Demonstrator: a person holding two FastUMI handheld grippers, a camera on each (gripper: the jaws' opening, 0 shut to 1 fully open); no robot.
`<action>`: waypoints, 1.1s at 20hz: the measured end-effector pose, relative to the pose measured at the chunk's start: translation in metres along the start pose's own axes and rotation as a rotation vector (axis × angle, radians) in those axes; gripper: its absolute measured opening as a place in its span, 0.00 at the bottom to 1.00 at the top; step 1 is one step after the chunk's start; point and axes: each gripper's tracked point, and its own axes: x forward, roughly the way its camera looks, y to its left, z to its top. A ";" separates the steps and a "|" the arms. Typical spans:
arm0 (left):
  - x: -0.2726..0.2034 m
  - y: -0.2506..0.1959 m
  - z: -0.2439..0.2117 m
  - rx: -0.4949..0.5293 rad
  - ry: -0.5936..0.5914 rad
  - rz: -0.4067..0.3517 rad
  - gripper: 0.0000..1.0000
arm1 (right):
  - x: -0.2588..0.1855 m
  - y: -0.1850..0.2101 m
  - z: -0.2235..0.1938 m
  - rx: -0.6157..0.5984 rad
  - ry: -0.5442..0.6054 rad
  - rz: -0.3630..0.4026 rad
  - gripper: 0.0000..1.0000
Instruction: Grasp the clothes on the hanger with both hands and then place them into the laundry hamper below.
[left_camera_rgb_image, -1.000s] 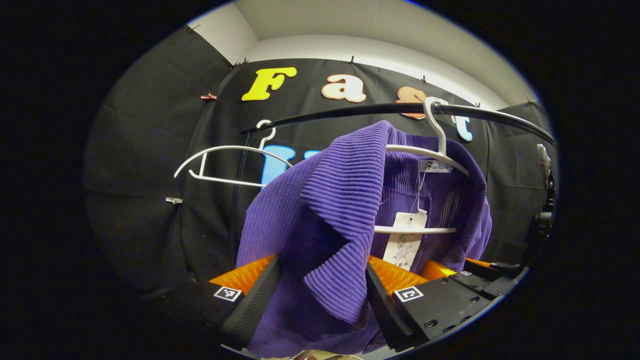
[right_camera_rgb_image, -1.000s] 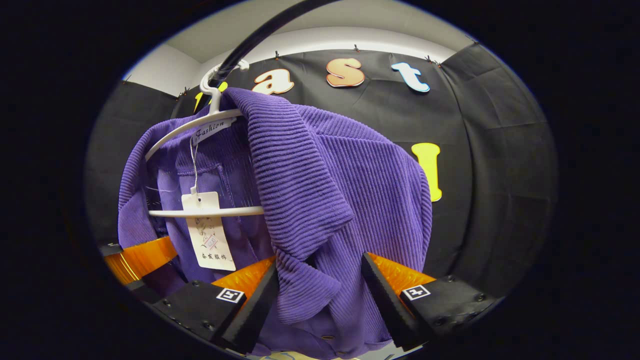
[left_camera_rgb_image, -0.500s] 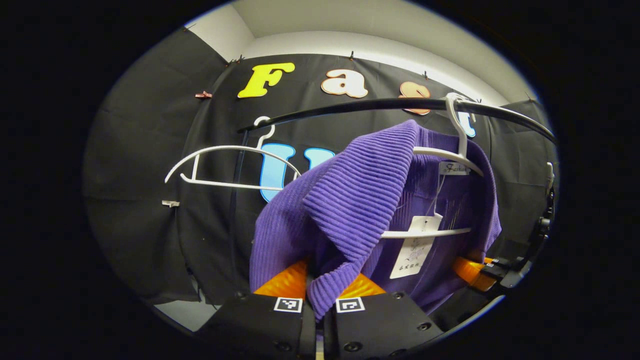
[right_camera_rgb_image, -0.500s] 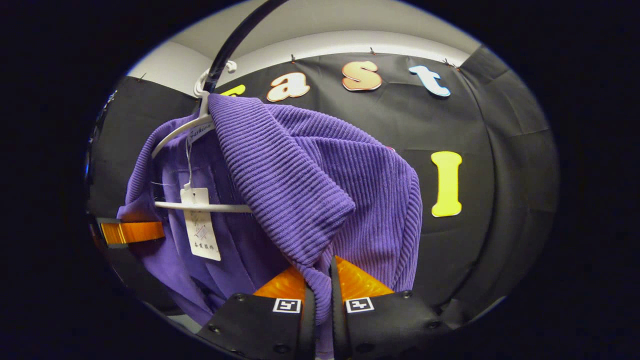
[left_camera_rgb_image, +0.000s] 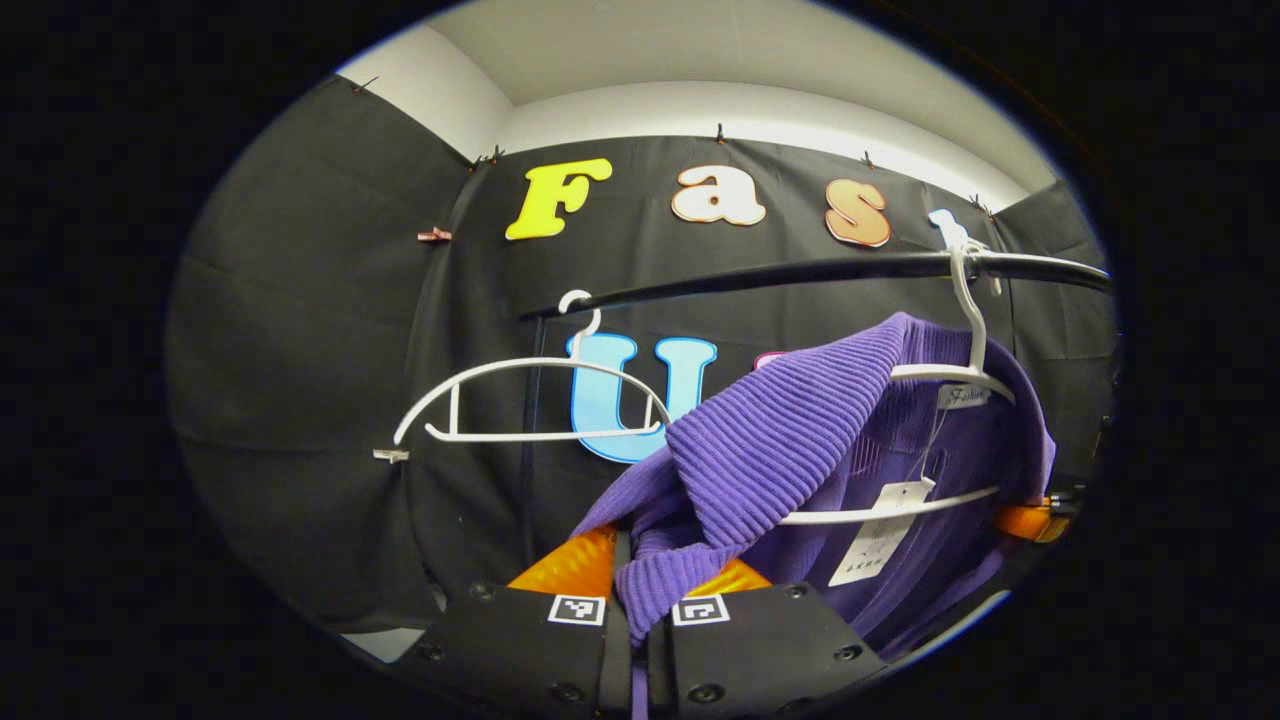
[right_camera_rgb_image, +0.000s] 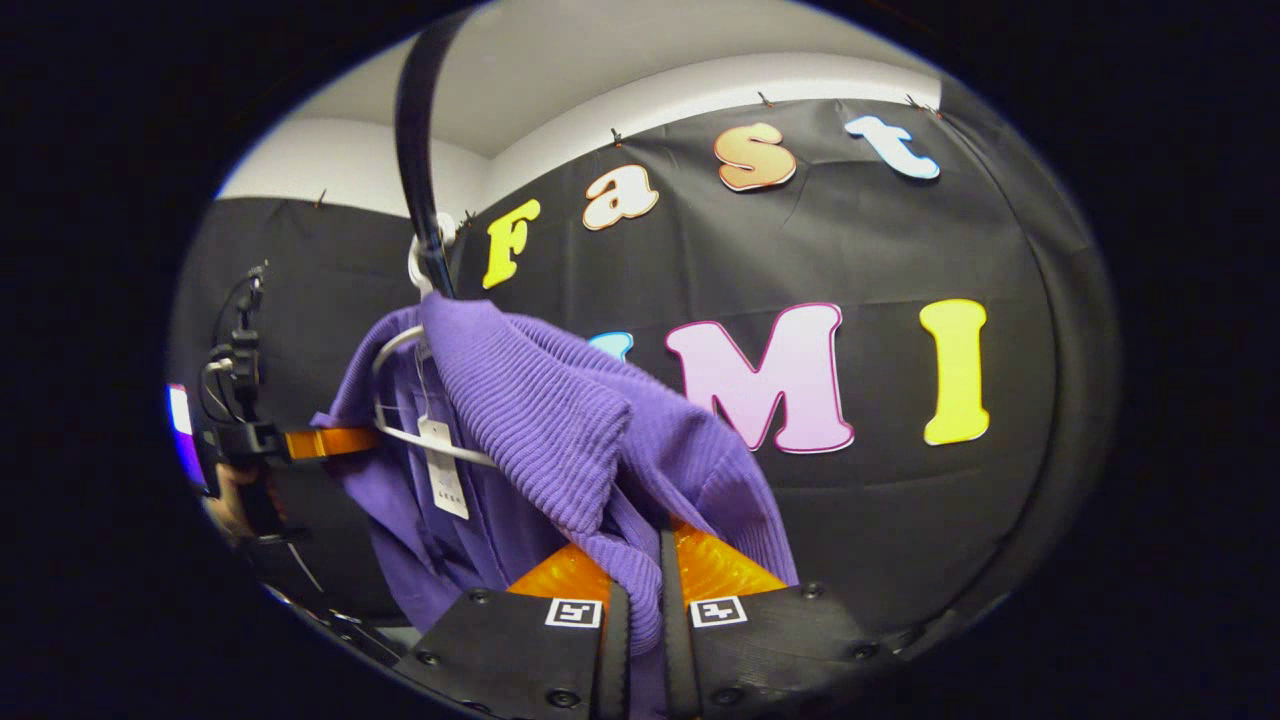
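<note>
Purple ribbed knit: the garment (left_camera_rgb_image: 790, 450) hangs from a white hanger (left_camera_rgb_image: 965, 340) whose hook sits over a black rail (left_camera_rgb_image: 800, 272), with a paper tag (left_camera_rgb_image: 880, 535) dangling inside the collar. In the left gripper view, the left gripper (left_camera_rgb_image: 637, 590) has its two fingers clenched together on a fold of the garment's collar edge, the cloth pinched between them at the near bottom of the view. A second white hanger (left_camera_rgb_image: 530, 400), bare, hangs farther left on the same rail. At the far right edge of that view, part of the other gripper lies against the garment.

In the right gripper view, the right gripper (right_camera_rgb_image: 637, 595) likewise has its fingers pressed together on a fold of the garment (right_camera_rgb_image: 560, 440), which drapes up and left toward the hanger (right_camera_rgb_image: 400, 360) and the rail (right_camera_rgb_image: 415, 150). At far left, the left gripper (right_camera_rgb_image: 320, 442) touches the garment's other side, held by a hand (right_camera_rgb_image: 235, 505).
</note>
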 end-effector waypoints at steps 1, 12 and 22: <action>-0.001 0.005 0.006 0.022 -0.008 0.009 0.10 | -0.005 0.004 0.010 0.048 -0.013 0.042 0.18; -0.043 0.034 0.063 -0.011 -0.027 -0.073 0.12 | 0.009 -0.012 0.090 0.135 -0.253 0.008 0.13; 0.028 0.068 0.020 -0.023 0.046 -0.061 0.12 | 0.042 0.006 0.076 0.105 -0.191 0.019 0.17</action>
